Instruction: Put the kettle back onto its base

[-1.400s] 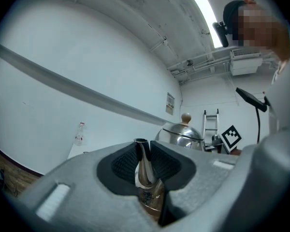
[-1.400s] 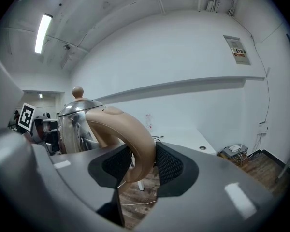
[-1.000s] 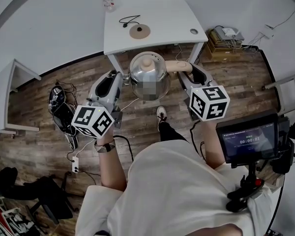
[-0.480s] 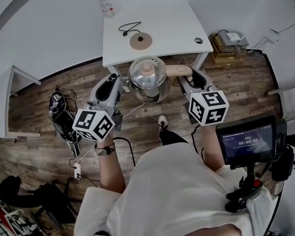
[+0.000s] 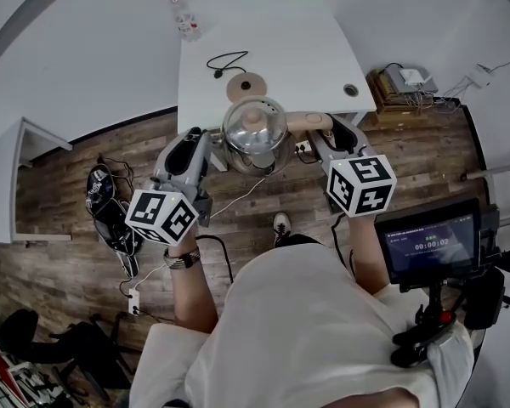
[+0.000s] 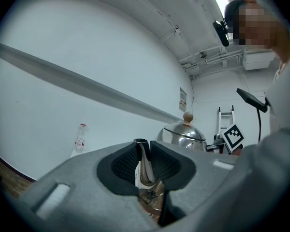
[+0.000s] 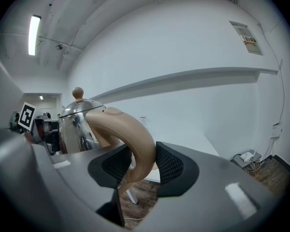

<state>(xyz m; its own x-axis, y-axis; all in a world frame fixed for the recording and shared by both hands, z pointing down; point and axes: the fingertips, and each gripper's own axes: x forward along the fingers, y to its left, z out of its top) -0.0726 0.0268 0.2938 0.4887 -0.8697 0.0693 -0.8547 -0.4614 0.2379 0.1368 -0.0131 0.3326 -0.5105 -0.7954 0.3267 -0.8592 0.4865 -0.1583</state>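
Two grips hold the kettle [image 5: 255, 134] level: left gripper [image 5: 208, 136] jaws pinch its spout [image 6: 141, 161], right gripper [image 5: 313, 133] jaws squeeze its handle [image 7: 137, 144], so it can sit flat on the base [image 5: 245, 85].

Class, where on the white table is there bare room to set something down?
Bare: the right half of the table, between the kettle base and the cable hole. Crowded: the left side, with base, cord and, at the far corner, a bottle.

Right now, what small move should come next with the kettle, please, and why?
Probably carry the kettle forward, level, until it is over the round base: the left gripper grips its spout, the right gripper its handle, and the base lies farther in on the table.
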